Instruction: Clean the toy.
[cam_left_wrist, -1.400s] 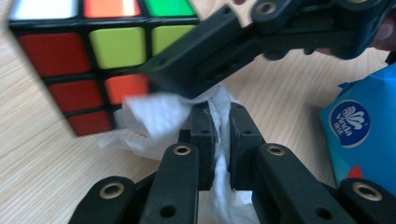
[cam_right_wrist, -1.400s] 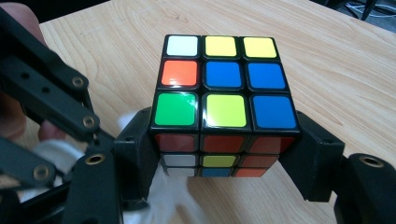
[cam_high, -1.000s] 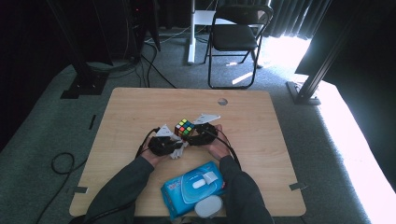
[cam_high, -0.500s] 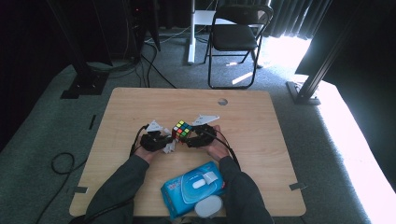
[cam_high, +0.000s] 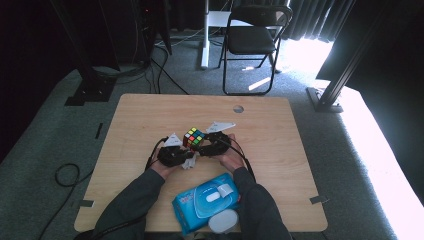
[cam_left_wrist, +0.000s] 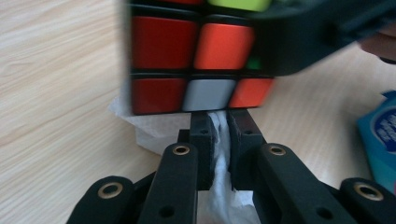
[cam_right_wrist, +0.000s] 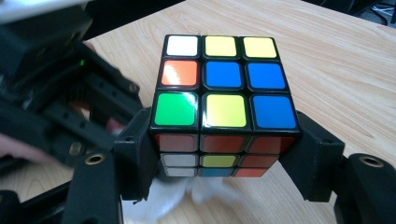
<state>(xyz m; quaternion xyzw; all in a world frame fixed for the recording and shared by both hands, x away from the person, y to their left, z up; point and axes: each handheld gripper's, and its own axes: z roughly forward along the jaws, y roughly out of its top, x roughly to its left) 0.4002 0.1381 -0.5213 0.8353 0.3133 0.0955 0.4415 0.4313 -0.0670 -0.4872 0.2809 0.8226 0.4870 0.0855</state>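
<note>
High view: right claw (cam_high: 204, 145) pinching cube (cam_high: 194, 137), left claw (cam_high: 188, 159) pinching tissue (cam_high: 189, 162); wipes pack (cam_high: 200, 205) near.

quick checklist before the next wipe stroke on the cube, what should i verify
1. Right claw clamps the Rubik's cube on two opposite sides: ok.
2. Left claw is shut on the white wipe: ok.
3. Wipe reaches the cube's bottom edge, seen in the left gripper view: ok.
4. Cube is lifted off the wooden table: cannot tell.
5. Wipes pack lies near the table's front edge, away from the claws: ok.
6. Which cube faces are already wiped: cannot tell.
</note>
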